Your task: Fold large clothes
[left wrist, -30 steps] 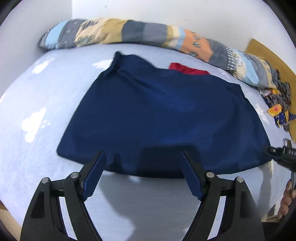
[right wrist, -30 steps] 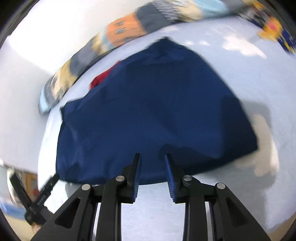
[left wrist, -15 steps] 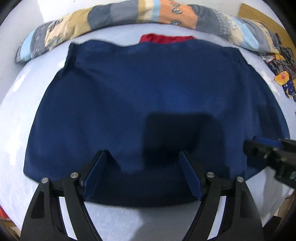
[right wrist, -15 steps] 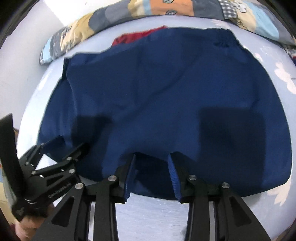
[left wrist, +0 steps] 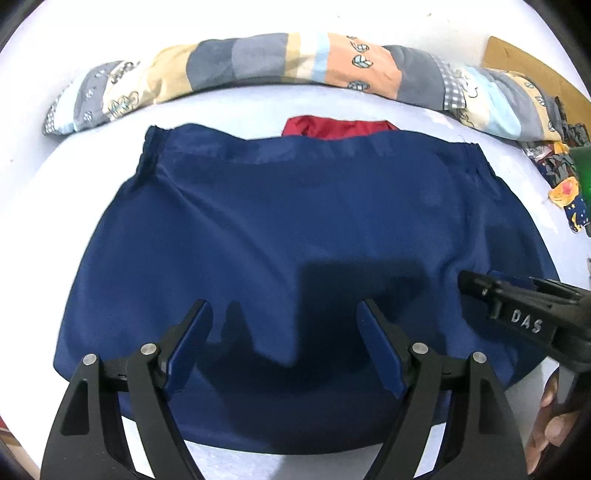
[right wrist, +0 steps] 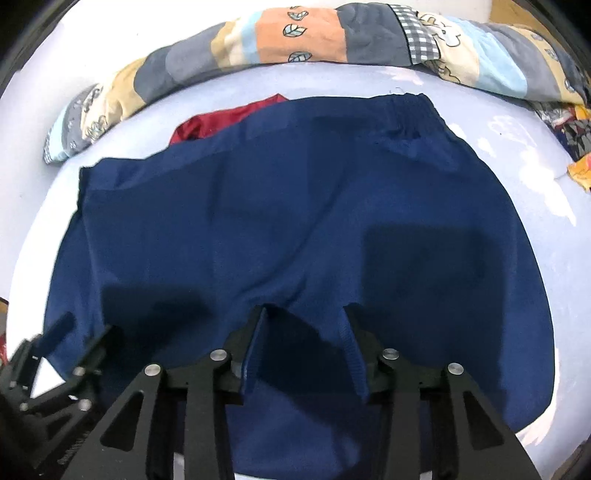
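Observation:
A large navy blue garment (left wrist: pixel 295 206) (right wrist: pixel 295 192) lies spread flat on the pale blue bed sheet (left wrist: pixel 74 206), its elastic waistband at the far side. My left gripper (left wrist: pixel 284 306) hovers over the near hem with its jaws wide open and nothing between them. My right gripper (right wrist: pixel 304 310) hangs over the near edge too; its jaws are opening, with only flat cloth below them. Each gripper shows in the other's view: the right gripper (left wrist: pixel 476 286) at the right edge, the left gripper (right wrist: pixel 66 332) at the lower left.
A red garment (left wrist: pixel 332 127) (right wrist: pixel 221 118) peeks out behind the waistband. A rolled patchwork quilt (left wrist: pixel 258 59) (right wrist: pixel 295 33) runs along the back wall. Patterned clothes (left wrist: pixel 565 184) are piled at the right. A hand (left wrist: pixel 550 424) holds the right gripper.
Both grippers have swung in from the garment's sides until they are over its near hem. The right gripper's jaws have widened. The garment itself has not moved.

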Available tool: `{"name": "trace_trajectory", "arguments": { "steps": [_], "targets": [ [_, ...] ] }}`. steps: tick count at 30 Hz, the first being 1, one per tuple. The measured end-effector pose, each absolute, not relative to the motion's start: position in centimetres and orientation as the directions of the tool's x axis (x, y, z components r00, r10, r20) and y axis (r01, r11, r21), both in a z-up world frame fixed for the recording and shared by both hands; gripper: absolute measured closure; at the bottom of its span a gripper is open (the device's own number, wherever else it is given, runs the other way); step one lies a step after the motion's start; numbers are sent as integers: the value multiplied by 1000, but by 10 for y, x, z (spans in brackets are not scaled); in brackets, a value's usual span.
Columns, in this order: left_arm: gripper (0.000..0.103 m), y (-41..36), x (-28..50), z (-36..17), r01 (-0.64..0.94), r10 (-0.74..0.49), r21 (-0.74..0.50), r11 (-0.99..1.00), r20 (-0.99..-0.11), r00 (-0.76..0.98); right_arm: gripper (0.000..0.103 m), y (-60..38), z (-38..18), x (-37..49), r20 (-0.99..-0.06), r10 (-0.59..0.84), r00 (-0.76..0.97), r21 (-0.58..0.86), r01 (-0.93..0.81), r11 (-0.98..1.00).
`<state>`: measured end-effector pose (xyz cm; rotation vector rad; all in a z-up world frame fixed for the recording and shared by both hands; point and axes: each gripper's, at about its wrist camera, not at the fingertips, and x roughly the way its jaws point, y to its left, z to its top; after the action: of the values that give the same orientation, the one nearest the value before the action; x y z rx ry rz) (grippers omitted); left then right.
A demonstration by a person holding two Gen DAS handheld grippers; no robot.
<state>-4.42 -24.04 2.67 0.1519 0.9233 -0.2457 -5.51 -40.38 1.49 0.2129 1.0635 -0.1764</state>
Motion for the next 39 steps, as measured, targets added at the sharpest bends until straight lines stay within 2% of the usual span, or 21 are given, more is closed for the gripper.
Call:
{"name": "trace_trajectory", "arguments": {
  "steps": [11, 16, 18, 20, 34, 39],
  "targets": [
    [22, -242, -46, 33, 282, -139, 53, 958, -776, 615, 52, -408, 11, -58, -884, -4, 468, 124, 242, 962],
    [22, -244, -48, 35, 289, -136, 68, 955, -767, 627, 41, -407, 9, -60, -876, 34, 481, 160, 223, 962],
    [22, -245, -49, 35, 294, -134, 75, 953, -765, 630, 31, -405, 8, -61, -873, 51, 486, 172, 209, 963],
    [22, -246, -48, 35, 298, -136, 76, 952, -765, 629, 27, -404, 8, -61, -870, 60, 489, 181, 204, 962],
    [22, -244, -40, 32, 297, -133, 70, 952, -780, 611, 29, -404, 24, -63, -861, -3, 509, 125, 217, 968],
    [22, -230, -10, 34, 275, -124, 57, 960, -792, 598, 29, -414, 23, -65, -866, -11, 499, 132, 250, 959]
  ]
}}
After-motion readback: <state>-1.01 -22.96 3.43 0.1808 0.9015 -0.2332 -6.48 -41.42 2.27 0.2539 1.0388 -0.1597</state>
